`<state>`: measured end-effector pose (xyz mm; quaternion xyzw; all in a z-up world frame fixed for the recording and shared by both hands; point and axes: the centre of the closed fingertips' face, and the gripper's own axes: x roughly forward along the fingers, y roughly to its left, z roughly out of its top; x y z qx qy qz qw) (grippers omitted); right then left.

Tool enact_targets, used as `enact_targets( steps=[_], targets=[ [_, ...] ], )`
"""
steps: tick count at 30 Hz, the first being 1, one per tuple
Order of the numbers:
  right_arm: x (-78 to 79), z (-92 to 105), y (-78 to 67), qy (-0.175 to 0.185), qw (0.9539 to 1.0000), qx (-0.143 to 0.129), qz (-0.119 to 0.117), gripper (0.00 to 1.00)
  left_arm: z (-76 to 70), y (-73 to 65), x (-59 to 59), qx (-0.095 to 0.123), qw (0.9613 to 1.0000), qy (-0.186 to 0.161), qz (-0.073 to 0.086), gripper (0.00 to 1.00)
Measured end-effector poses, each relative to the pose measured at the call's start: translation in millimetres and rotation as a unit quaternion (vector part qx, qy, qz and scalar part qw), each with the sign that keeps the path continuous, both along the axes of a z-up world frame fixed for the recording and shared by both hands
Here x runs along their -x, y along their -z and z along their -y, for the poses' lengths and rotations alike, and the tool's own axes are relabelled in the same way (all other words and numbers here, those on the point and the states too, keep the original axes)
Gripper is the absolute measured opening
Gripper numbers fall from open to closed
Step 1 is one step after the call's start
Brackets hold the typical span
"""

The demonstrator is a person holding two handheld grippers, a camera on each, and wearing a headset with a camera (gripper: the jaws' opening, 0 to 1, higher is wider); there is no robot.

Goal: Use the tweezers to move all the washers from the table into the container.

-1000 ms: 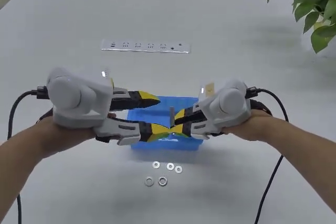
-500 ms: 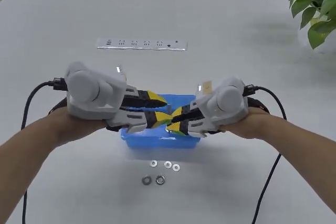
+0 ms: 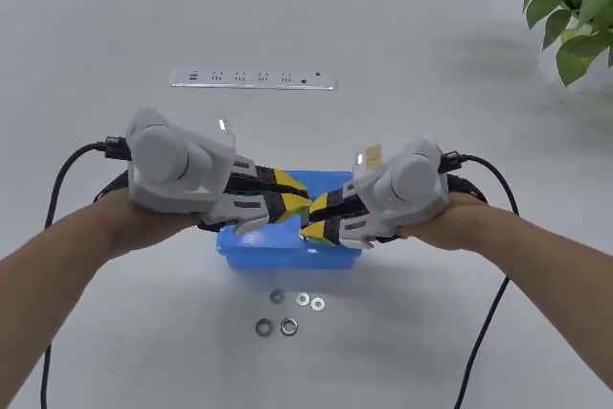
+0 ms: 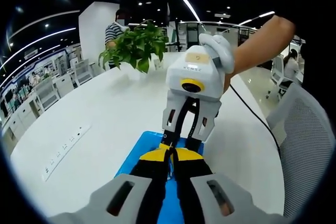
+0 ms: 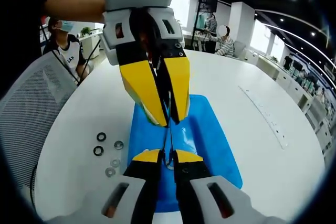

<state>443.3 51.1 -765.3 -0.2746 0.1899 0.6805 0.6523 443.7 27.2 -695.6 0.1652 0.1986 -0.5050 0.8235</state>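
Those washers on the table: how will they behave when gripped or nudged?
The washers lie flat and look thin on the smooth table, so they're likely hard to get under and will probably slide if nudged. They look like small metal rings, so likely light and rigid. Tipped on edge, one may roll.

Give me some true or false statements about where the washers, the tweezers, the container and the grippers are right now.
1. Five washers lie on the table. True.
2. The washers are inside the blue container. False: they lie outside, beside it.
3. The left gripper and right gripper meet above the container. True.
4. The power strip touches the container. False: it lies well apart.
5. The tweezers lie on the table. False: the grippers hold them.
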Motion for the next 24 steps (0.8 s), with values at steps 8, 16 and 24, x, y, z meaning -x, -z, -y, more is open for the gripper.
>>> enact_targets(
  steps=[8, 16, 24],
  targets=[
    [0.2, 2.4, 0.0, 0.001, 1.0, 0.001, -0.001, 0.12, 1.5, -0.6, 1.7, -0.001, 1.0, 0.008, 0.002, 0.06],
    [0.7, 3.5, -3.3, 0.002, 1.0, 0.002, 0.001, 0.12, 2.0, -3.9, 1.7, 0.001, 0.9999, 0.008, 0.006, 0.05],
    [4.4, 4.0, -12.8, 0.005, 1.0, -0.004, 0.002, 0.15, 0.9, -9.6, 5.7, 0.003, 1.0, 0.009, 0.0, 0.05]
  ],
)
